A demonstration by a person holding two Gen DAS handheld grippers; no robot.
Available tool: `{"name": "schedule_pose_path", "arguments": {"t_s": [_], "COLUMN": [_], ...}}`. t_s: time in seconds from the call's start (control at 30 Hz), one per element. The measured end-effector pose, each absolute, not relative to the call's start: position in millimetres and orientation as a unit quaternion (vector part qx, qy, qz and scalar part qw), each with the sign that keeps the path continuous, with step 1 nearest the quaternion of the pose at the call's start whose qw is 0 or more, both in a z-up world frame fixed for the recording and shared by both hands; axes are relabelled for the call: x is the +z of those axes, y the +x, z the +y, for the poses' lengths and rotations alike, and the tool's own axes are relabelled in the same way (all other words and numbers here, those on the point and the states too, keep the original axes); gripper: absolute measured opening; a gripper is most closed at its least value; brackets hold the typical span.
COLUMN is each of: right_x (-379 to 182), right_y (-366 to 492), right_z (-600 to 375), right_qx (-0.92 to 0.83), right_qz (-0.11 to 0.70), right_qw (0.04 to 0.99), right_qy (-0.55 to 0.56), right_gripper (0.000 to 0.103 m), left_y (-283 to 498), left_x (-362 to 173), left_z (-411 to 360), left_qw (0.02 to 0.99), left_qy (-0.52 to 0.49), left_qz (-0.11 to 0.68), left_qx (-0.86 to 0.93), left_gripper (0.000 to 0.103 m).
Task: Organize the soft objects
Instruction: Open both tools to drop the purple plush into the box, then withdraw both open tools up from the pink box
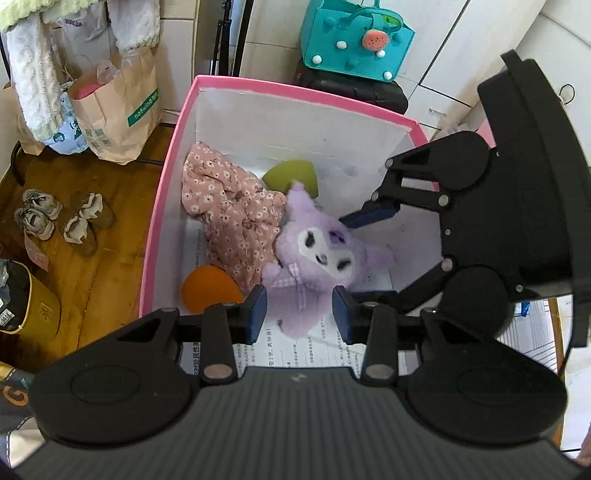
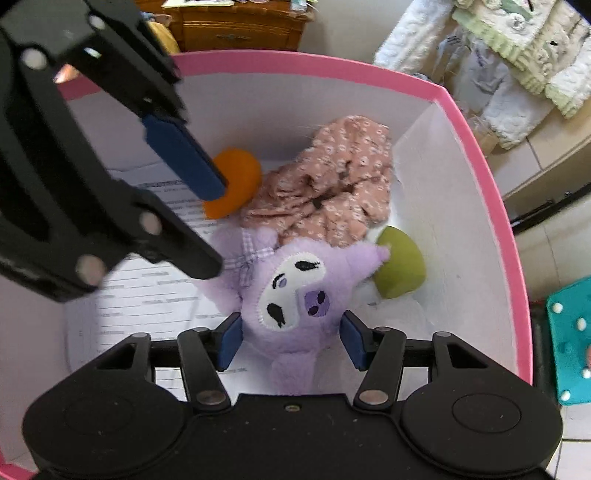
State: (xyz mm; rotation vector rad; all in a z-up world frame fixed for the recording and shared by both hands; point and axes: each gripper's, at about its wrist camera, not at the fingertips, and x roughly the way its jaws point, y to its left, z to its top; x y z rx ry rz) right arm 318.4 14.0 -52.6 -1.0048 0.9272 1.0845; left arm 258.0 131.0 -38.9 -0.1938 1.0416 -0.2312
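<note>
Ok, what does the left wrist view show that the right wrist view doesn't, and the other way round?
Only the left wrist view: paper bags and shoes on the wooden floor left of the box, plus the whole teal bag behind it.

Only the right wrist view: a wooden cabinet beyond the box and the plush's face close up.

Both: the pink box holding the purple plush, floral cloth, orange sponge and green sponge, with the left gripper and right gripper over the plush.
</note>
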Motion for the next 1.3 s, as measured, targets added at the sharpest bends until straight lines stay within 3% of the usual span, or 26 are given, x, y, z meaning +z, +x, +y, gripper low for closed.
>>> {"name": "schedule_pose_path", "arguments": {"t_s": [0.67,0.9,1.3], "right_x": [31.0,52.9,82.5], "right_y": [246.4,221.6,169.7], "right_z": [-65.7,-87.1,-122.6], "right_qx": [0.43,0.427,0.406], "right_qz": [0.359,0.354,0.334], "right_qw": [0.787,0.807,0.832], "right_qy": [-0.259,-0.203,-0.177], "right_gripper": [0.063,0.063,0.063], "left_y": [195.9,160.8,101.6], "left_x": [6.3,33.0,75.0], "left_z": [117.8,102.5,89.6], "left_qw": [0.878,0.881,0.891], "left_qy": [-0.03,0.009,0.048], "left_qz": [0.456,0.443,0.409], "left_qx": [-0.141,-0.168,-0.19], "left_gripper": [0.042,0.053,0.059]}}
